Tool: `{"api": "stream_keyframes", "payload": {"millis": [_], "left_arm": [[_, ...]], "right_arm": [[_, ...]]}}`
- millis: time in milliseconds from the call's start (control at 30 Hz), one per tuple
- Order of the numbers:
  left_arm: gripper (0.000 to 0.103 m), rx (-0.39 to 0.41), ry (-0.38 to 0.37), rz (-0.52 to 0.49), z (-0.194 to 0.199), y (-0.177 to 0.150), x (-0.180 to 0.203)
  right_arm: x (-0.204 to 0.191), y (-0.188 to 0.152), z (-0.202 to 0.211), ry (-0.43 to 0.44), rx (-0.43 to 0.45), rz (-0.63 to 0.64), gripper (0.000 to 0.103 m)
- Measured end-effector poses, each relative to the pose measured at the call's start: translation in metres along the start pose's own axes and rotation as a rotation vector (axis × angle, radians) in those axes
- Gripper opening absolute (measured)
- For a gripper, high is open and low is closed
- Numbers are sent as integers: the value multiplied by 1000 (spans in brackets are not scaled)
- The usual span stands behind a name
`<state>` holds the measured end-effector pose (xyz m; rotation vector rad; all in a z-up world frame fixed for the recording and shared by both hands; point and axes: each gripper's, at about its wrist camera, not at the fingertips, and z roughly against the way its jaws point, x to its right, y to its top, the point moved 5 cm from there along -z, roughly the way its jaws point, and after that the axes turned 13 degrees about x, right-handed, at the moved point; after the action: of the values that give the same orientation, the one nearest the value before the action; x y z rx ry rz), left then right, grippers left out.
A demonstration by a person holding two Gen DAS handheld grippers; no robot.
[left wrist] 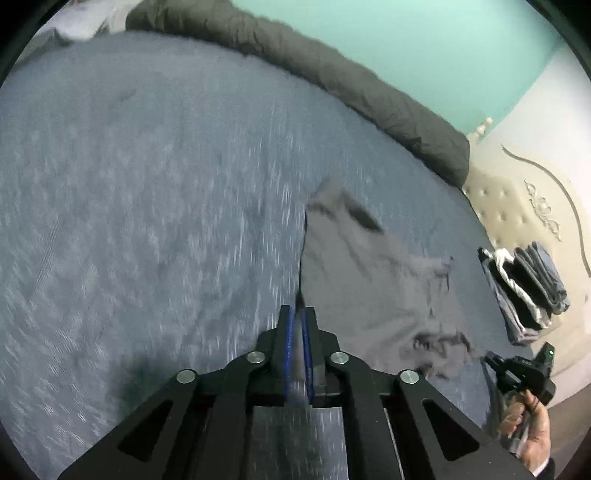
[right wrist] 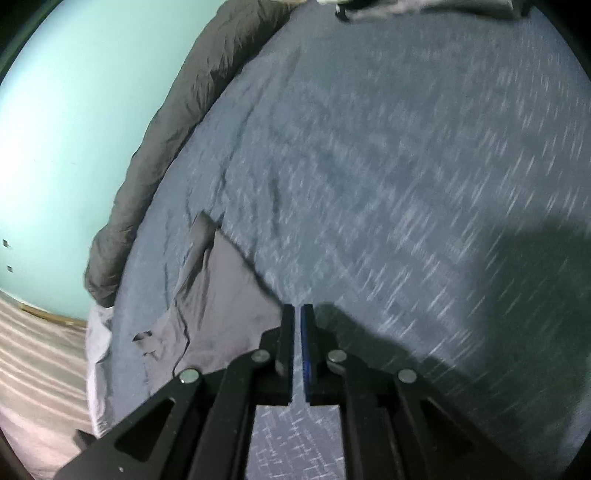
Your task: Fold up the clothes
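A grey garment (left wrist: 369, 266) lies flattened on the blue-grey bed sheet (left wrist: 147, 184). Its left edge rises slightly toward my left gripper (left wrist: 296, 312). A strip of that cloth sits in the narrow gap between the blue pads, which stand a little apart and do not clamp it. My right gripper (left wrist: 491, 360), held in a hand (left wrist: 535, 435), hovers by the garment's near right corner. In the right wrist view the garment (right wrist: 221, 295) lies to the left of my right gripper (right wrist: 297, 308), whose pads show a thin slit with nothing in it.
A stack of folded clothes (left wrist: 528, 291) rests at the sheet's right edge, by the padded beige headboard (left wrist: 517, 206). A rolled dark grey duvet (left wrist: 332, 77) runs along the far side under the teal wall. More clothes (right wrist: 406, 7) lie at the bed's far end. A striped rug (right wrist: 37, 350) covers the floor.
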<state>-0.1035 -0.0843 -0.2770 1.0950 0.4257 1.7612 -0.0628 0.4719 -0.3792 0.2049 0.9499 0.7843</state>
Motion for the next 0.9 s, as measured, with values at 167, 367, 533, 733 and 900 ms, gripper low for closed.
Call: {"api": "stream_keyframes", "payload": {"millis": [167,367,533,733,900], "left_arm": [[23,40,-27,-82,-32,35,18],[28,11,-49,-130,-93,46,32],[28,-3,-46,-170,-118,47,31],[36,-6,-58,-143,-131,51,25],[36,2,-64,-151,-138,53,27]], "right_arm": [[-23,20,-7,54,32,69,24],[-53,19,-52,124,-54,119,25],[-78,32,-89,138,-129,239,35],[-108,47,-131,132,-199,408,45],[-120,46,-161,146,-250,547,47]]}}
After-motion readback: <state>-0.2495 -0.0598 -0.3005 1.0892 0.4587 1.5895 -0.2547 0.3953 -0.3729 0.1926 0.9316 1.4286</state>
